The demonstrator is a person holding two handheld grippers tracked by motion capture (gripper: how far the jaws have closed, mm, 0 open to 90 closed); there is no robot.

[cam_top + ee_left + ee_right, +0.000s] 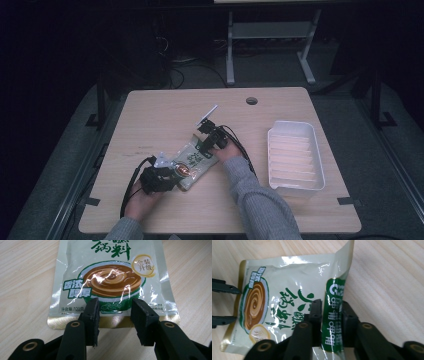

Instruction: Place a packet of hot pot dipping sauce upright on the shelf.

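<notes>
1. Two grey sleeves [262, 205] come in from the near edge of the wooden table [165, 107], one hand on each black tool.
2. Nearest on the left side is the left gripper [172, 175]. Its jaws stand apart, one on each side of the near end of a shiny food packet [192, 161]. The left gripper view shows the gripper [115, 315] just over the packet's [110, 277] gold bottom edge, with a gap between the jaws. I cannot tell if they touch the packet.
3. That packet lies in the middle of the table, toward the left and near side. It is pale green with a picture of a brown swirl in a bowl and green writing.
4. A bit farther away, the right gripper [204, 144] has the other end of the packet. In the right gripper view the gripper [329, 322] is closed tight on a folded-up green edge of the packet [284, 302], which stands up between the jaws.
5. Off to the right sits a white plastic tray [296, 156], well apart from the packet.
6. Far across the table is a small round hole [251, 100] near the back edge.
</notes>
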